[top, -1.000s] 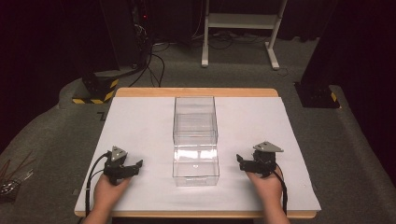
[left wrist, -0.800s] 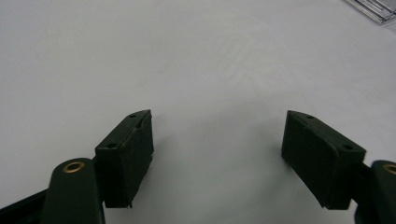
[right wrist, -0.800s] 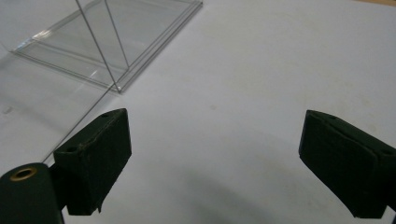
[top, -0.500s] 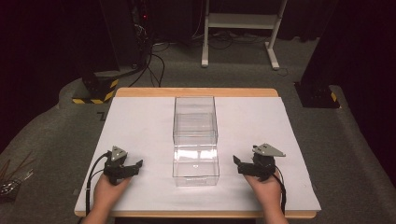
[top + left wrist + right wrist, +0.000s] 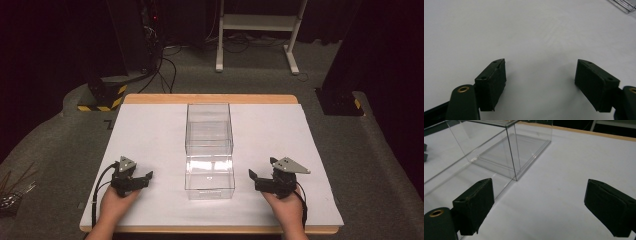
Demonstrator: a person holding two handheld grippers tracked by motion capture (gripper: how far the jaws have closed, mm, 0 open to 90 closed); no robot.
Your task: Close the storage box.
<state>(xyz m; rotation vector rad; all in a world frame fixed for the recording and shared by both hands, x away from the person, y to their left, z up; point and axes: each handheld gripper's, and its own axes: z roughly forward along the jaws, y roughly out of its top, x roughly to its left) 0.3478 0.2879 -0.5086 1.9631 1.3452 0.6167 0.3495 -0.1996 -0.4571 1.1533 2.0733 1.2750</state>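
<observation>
While both hands rest at the near edge of the table (image 5: 150,107), two clear boxes sit in a row down the middle of the white sheet (image 5: 280,135): the near clear box (image 5: 210,177) and the far clear box (image 5: 209,127), end to end and touching as far as I can tell. The left gripper (image 5: 145,177) sits off to the left of the near box, well apart from it, jaws spread wide over bare sheet with nothing between them. The right gripper (image 5: 253,179) is just beside the near box's right wall, also spread wide and holding nothing, its jaws pointing toward that box.
</observation>
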